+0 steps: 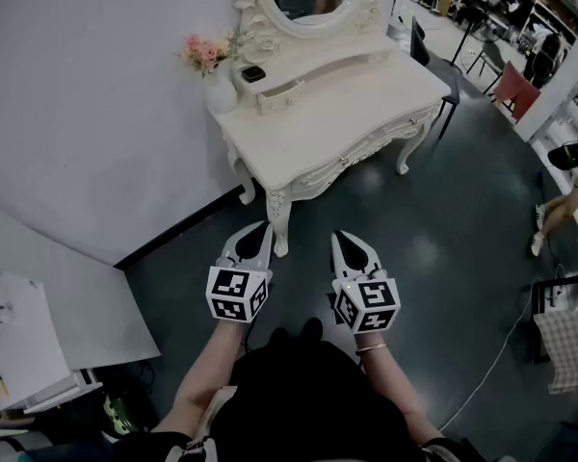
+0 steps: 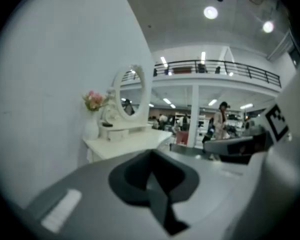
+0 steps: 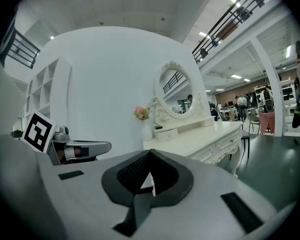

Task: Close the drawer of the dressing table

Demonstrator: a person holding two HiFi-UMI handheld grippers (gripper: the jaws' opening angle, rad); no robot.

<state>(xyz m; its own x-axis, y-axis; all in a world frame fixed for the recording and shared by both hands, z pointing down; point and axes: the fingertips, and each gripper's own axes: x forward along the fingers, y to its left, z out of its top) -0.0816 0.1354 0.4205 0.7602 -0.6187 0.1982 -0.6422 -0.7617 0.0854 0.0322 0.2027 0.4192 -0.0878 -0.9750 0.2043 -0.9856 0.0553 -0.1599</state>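
Since I'm standing short of the table (image 1: 352,114), left gripper (image 1: 259,229) and right gripper (image 1: 346,239) sit side by side, jaws closed, empty; drawer (image 1: 279,91) juts out well ahead, beside vase (image 1: 221,92), so approach comes first.

Left tongs (image 1: 259,229): pale grey shell, black pointed tips.
Right tongs (image 1: 343,237): same grey shell, black ribbed pads inside.
Marker cubes (image 1: 237,295): white faces with black square patterns (one cube on each of the tongs).
Clothing (image 1: 299,393): black garment over torso and lap.
Bracelet (image 1: 371,347): thin, pale, on the right wrist.
Shoes (image 1: 294,335): dark, rounded toes.
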